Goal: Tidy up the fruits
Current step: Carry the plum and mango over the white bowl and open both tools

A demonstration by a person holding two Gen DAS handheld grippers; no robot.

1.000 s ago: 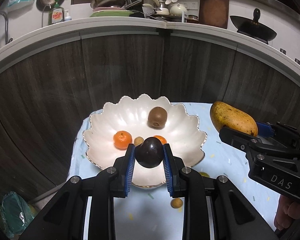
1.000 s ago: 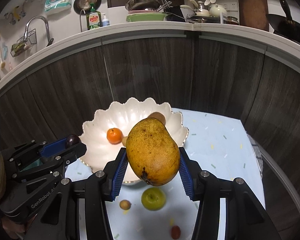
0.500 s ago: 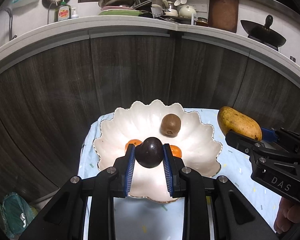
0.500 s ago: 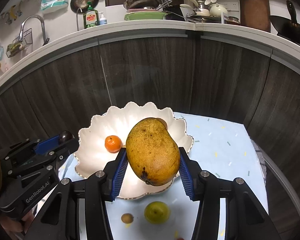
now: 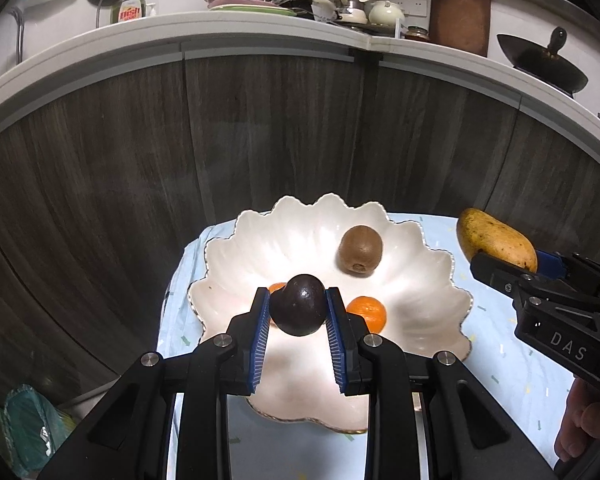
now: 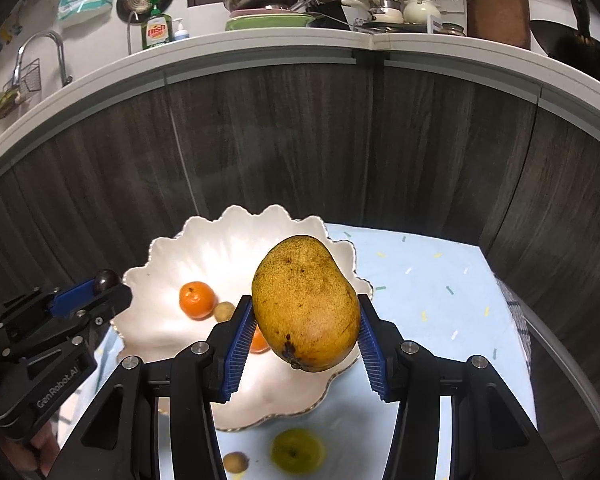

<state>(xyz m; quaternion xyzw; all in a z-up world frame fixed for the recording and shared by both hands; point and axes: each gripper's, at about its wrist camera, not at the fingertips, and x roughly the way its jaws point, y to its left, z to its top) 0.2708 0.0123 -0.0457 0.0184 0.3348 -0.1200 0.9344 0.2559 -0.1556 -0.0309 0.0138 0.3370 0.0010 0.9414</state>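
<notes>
Blue ribbed pads on the left gripper [image 5: 298,312] are clamped on a dark, nearly black round fruit [image 5: 298,310], which hangs above the near half of a white scalloped bowl [image 5: 236,256]. Lying in the bowl are a brown kiwi [image 5: 360,250] toward the far side and an orange tangerine [image 5: 367,312] just right of the gripper's finger; a sliver of another orange fruit [image 5: 277,287] peeks out behind the dark one.

Over on the right side, the right gripper [image 6: 305,334] is closed on a big yellow mango [image 6: 306,314], squeezed at its flanks between the blue pads, its stem end pointing down. From this view the mango hangs over the bowl's right rim. A tangerine and a small tan fruit [image 6: 224,311] sit together inside the bowl, just touching, and more orange shows behind the left pad.

On the pale blue, confetti-patterned tablecloth [image 6: 428,280] covering the table, in front of the bowl, lie a green apple [image 6: 297,450] and another small tan fruit [image 6: 235,462], near each other and outside the bowl. Dark wood cabinet fronts [image 5: 260,140] rise behind the table. Part of a person's hand [image 5: 580,420] grips the right tool's handle.
</notes>
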